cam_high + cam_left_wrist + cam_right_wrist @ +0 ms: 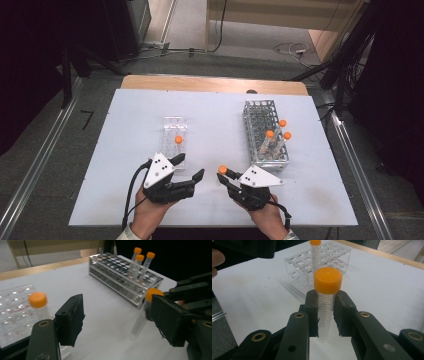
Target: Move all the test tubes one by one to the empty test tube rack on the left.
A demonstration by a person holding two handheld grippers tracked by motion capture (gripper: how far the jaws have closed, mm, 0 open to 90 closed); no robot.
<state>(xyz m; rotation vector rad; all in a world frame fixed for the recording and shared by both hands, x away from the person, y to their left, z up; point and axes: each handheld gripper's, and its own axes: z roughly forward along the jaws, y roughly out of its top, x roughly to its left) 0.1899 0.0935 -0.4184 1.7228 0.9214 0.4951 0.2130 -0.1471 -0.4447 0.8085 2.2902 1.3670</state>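
Near the desk's (pixel 125 105) front edge, the right gripper (pixel 224 174) pinches an orange-capped tube (pixel 325 302) upright, while the left gripper (pixel 190 167) beside it is spread and empty. Bare desk separates the clear rack (pixel 172 131) from the metal rack (pixel 260 117) toward the right edge

White work surface, ringed by studio clutter

A white tabletop (pixel 150 115) lies over a wooden table whose pale edge (pixel 200 83) shows along the far side. Beyond it is grey floor (pixel 190 20) – a black cable (pixel 218 30) hangs down to it, and a white lead (pixel 295 49) lies coiled near light wooden furniture (pixel 280 12). Metal rails (pixel 40 160) run along both sides of the table, and a dark curtain (pixel 30 60) hangs at far left.
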